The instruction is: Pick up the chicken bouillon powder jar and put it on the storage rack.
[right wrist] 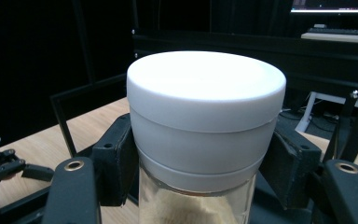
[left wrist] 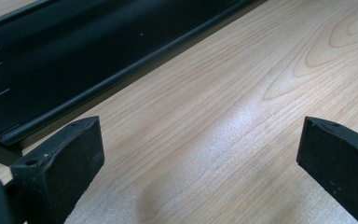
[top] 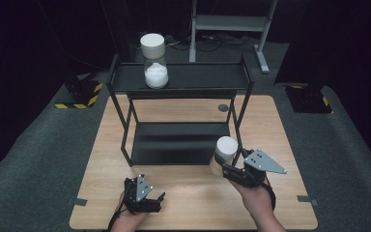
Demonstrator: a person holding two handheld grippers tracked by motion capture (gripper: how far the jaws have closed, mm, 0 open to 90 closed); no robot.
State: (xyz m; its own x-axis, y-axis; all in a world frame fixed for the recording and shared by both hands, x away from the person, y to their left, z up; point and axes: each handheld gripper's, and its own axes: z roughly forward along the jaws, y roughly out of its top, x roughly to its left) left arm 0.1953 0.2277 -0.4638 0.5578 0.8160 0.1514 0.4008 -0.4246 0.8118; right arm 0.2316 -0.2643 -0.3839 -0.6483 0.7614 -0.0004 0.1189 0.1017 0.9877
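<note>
A clear jar with a white lid [top: 223,153] and tan contents is held off the table at the front right corner of the black shelf rack [top: 178,77]. My right gripper [top: 228,170] is shut on this jar [right wrist: 205,130], its pads [right wrist: 116,161] pressing just under the lid. A second white-lidded jar [top: 154,62] with white contents stands on the rack's top shelf at the left. My left gripper [top: 160,199] rests low near the table's front edge, open, with bare wood between its fingers [left wrist: 70,163].
The rack's lower shelf [top: 178,142] lies just above the wooden table [top: 193,193]; its front edge [left wrist: 98,88] runs past the left gripper. A metal stand [top: 232,24] is behind the table. Striped blocks [top: 79,94] sit on the floor at the left.
</note>
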